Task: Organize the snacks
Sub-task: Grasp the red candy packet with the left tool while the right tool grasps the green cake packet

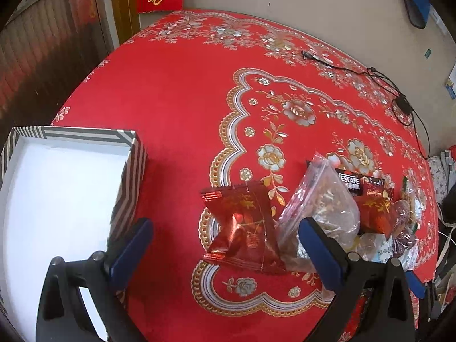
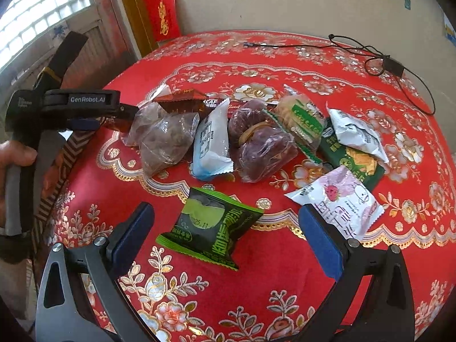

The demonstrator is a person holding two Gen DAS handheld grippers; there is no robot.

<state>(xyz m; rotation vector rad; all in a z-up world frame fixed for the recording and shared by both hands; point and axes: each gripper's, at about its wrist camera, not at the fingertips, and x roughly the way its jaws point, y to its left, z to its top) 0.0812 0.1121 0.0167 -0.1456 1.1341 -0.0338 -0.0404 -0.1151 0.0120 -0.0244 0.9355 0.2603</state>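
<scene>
In the left wrist view my left gripper [image 1: 225, 225] is open above a red foil snack packet [image 1: 242, 228] that lies between its fingers on the table. An empty striped box [image 1: 57, 188] with a white inside stands at the left. A clear bag of nuts [image 1: 322, 208] lies beside the right finger. In the right wrist view my right gripper [image 2: 226, 213] is open over a green and black snack packet [image 2: 211, 225]. A pink and white packet [image 2: 342, 205] lies by its right finger. The left gripper's body [image 2: 71, 105] shows at the left.
A pile of snacks lies mid-table: a white and blue packet [image 2: 212, 142], a bag of dark purple fruit [image 2: 259, 142], a green biscuit pack [image 2: 302, 119], a white pouch [image 2: 353, 131]. A black cable [image 2: 382, 62] runs along the far edge. The red tablecloth [image 1: 176, 108] covers the round table.
</scene>
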